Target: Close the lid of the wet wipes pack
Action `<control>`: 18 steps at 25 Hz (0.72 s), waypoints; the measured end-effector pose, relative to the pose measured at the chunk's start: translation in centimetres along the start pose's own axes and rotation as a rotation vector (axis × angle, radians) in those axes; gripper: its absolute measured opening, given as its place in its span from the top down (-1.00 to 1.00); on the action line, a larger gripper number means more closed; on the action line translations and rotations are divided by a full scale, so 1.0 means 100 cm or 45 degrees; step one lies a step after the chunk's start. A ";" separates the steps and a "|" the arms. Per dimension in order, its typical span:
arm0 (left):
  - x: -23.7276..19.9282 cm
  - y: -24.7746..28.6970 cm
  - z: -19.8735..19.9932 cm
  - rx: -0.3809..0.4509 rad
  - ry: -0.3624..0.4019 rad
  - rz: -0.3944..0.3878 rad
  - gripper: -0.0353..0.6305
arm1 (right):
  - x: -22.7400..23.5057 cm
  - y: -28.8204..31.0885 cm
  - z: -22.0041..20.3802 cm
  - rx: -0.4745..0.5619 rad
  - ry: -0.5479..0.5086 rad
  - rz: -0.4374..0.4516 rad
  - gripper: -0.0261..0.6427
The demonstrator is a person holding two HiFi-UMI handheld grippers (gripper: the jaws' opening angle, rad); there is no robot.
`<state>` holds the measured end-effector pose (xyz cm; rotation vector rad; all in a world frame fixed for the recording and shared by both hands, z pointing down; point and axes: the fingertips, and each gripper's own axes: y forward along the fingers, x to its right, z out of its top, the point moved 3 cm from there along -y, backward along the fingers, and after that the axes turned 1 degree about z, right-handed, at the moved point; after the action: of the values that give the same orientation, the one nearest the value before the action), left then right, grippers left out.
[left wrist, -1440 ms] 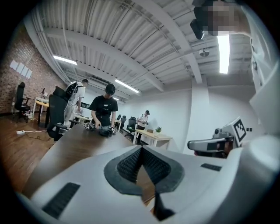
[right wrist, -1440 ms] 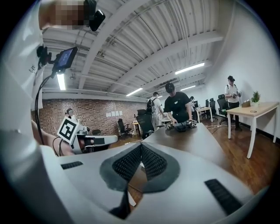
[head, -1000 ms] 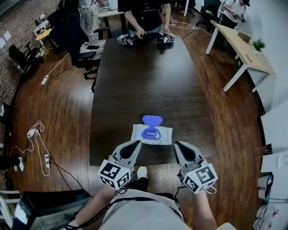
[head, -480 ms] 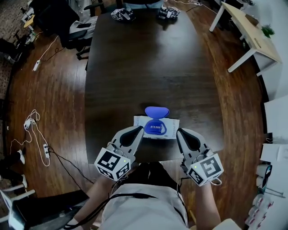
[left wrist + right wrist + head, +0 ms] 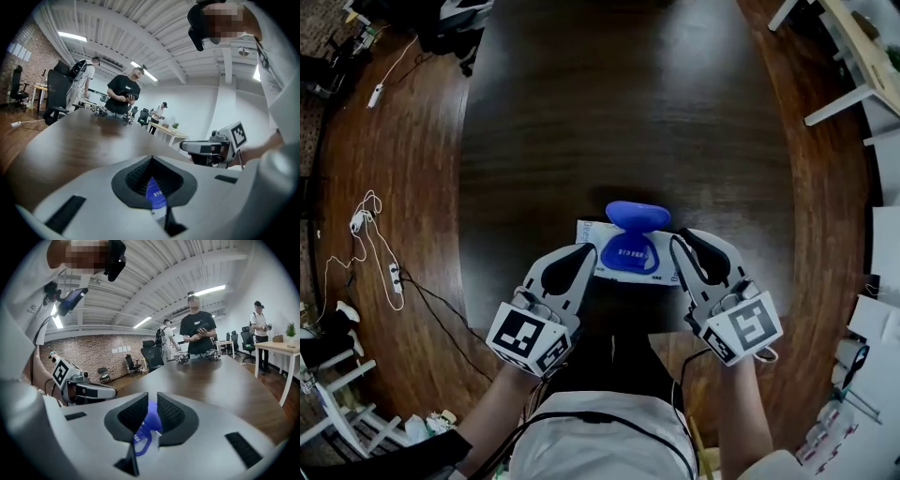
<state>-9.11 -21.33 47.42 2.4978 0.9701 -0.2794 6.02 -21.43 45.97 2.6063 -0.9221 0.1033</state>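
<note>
we look down on a dark wooden table (image 5: 619,112) with the wet wipes pack (image 5: 628,261) lying flat near its near edge, in the lower middle of the head view; the pack is white with a blue oval frame round its opening, and its blue lid (image 5: 636,216) stands open, raised at the far side of the pack; our left gripper (image 5: 587,250) comes in from the lower left, its tips just beside the pack's left edge, and in the left gripper view its jaws meet at the tips with nothing clamped, the pack showing only through the bowed hollow behind them; our right gripper (image 5: 678,240) comes in from the lower right, tips just beside the pack's right edge; in the right gripper view its jaws are opening, a narrow gap between the pads, and the blue lid shows through that gap beyond them, gripped by neither pad; at the left edge of the head view white cables (image 5: 370,244) lie on the wooden floor; in the right gripper view a person in a dark shirt (image 5: 198,331) stands at the far end of the table
</note>
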 end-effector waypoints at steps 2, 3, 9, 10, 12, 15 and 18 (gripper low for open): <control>-0.005 0.007 -0.009 0.001 -0.010 0.022 0.89 | 0.006 0.010 -0.010 -0.014 -0.022 0.026 0.70; -0.006 0.009 -0.014 -0.001 -0.018 0.031 0.89 | 0.009 0.013 -0.014 -0.020 -0.025 0.041 0.64; -0.008 0.016 -0.035 -0.020 -0.066 0.069 0.89 | 0.015 0.031 -0.028 -0.032 -0.006 0.099 0.39; -0.007 0.017 -0.036 -0.019 -0.069 0.072 0.89 | 0.016 0.033 -0.030 -0.036 -0.011 0.105 0.36; -0.006 0.018 -0.037 -0.009 -0.076 0.084 0.89 | 0.019 0.038 -0.036 -0.051 -0.035 0.125 0.32; -0.008 0.016 -0.037 0.011 -0.094 0.115 0.89 | 0.019 0.045 -0.043 -0.072 -0.065 0.156 0.26; -0.008 0.016 -0.038 0.023 -0.098 0.135 0.89 | 0.022 0.051 -0.048 -0.072 -0.053 0.176 0.25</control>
<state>-8.53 -21.12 51.55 2.5249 0.8052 -0.3498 4.82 -24.66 52.45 2.5002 -1.1036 0.0583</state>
